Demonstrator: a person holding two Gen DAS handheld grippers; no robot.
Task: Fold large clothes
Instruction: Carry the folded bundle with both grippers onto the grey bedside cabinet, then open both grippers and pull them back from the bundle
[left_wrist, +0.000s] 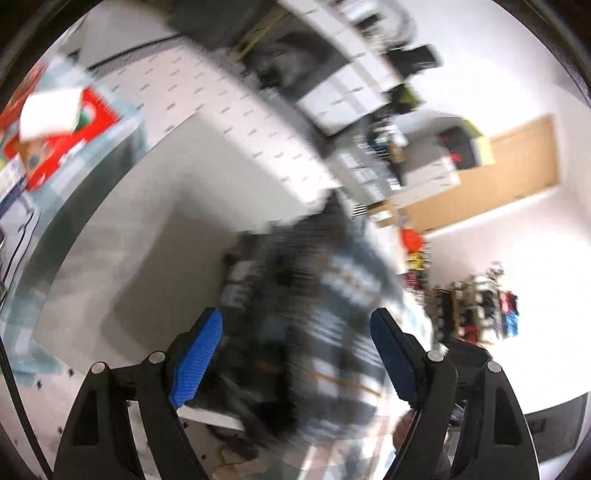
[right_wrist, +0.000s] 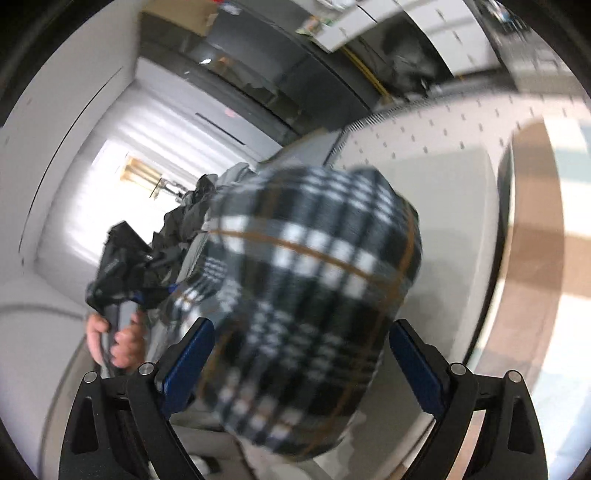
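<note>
— How are the claws seen?
— Both the left claw (left_wrist: 295, 354) and right claw (right_wrist: 301, 360) are spread wide, nothing gripped (heavy blur).
— And the garment?
— The plaid shirt (right_wrist: 310, 280) is bunched between the right claw's fingers, above the white surface (right_wrist: 454, 206).

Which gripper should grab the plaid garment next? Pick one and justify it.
Right, probably. The plaid garment fills the space between the right gripper's open fingers, reasonably sharp; in the left gripper's view it is smeared by motion blur.

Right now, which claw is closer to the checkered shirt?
Can't tell. The checkered shirt fills the space between the open right claw, and it fills the open left claw likewise.
</note>
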